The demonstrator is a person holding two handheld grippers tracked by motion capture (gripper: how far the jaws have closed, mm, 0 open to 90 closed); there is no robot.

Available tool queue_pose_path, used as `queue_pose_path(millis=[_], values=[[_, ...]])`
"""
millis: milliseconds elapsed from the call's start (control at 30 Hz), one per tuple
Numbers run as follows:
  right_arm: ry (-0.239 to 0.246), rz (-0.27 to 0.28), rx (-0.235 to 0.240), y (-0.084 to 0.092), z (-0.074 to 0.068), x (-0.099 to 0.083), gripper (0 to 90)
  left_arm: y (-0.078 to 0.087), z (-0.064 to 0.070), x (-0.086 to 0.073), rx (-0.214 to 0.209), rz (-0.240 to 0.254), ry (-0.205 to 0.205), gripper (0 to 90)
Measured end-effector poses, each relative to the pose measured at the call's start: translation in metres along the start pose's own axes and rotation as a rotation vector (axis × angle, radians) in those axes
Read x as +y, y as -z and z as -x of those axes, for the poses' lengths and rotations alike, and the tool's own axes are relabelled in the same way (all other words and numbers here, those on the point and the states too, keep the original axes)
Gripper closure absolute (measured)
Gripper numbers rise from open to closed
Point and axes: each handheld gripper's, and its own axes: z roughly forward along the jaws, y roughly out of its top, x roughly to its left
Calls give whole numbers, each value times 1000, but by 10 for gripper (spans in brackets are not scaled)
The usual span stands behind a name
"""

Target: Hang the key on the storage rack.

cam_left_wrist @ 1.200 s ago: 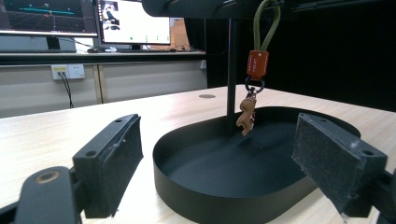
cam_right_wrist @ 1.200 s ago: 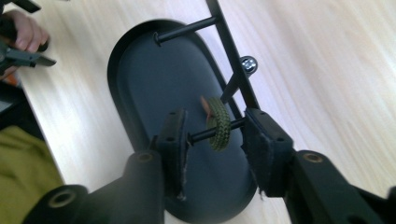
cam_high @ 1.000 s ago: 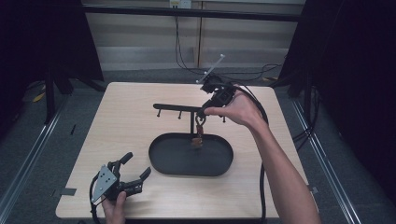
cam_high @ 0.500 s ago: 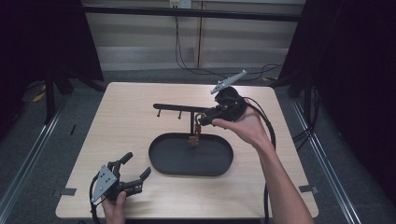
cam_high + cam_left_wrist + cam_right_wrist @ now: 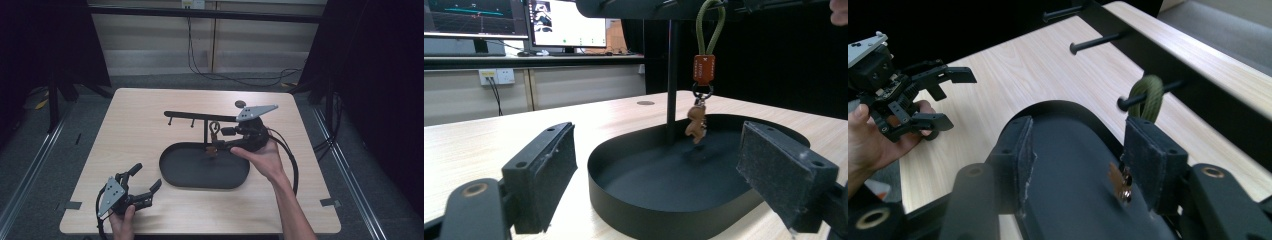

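Observation:
A black oval tray [image 5: 170, 175] carries a post with a horizontal peg bar [image 5: 200, 116]. A keychain [image 5: 214, 131] with a green loop, an orange tag and a small brown figure hangs from one peg over the tray. My right gripper [image 5: 220, 141] is level beside it. Its jaws have just been opening and stand open. In the right gripper view the tag [image 5: 1120, 182] hangs just inside the right pad [image 5: 1148, 150], with no pad pressing it, and the green loop [image 5: 1146, 97] sits on the peg. My left gripper [image 5: 147, 176] rests open at the front left, facing the tray [image 5: 624, 200] and the keychain [image 5: 704, 69].
A small dark disc [image 5: 240, 104] lies on the table behind the bar. The right gripper's cable [image 5: 291, 165] loops over the table's right side. Tape marks [image 5: 72, 205] sit at the front corners. Monitors [image 5: 474, 20] stand beyond the table in the left gripper view.
My right hand has come down from above the bar to beside the hanging keychain, and its jaws have spread wider. The keychain stays on its peg. The left gripper has not moved.

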Motion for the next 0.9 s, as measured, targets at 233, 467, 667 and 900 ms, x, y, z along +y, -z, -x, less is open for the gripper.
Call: queue_pose_path(millis=[233,467,667,900], values=[[-32,95,1,3,-9,-29,324,0,0,0,0,0,0,157],[-86,147,-50,5,-12,-61,151,0,0,0,0,-2,-2,156],[-146,222,-105,8,-13,-93,142,0,0,0,0,0,0,157],[-184,305,-249,3,-12,-138,242,0,0,0,1,0,0,157]])
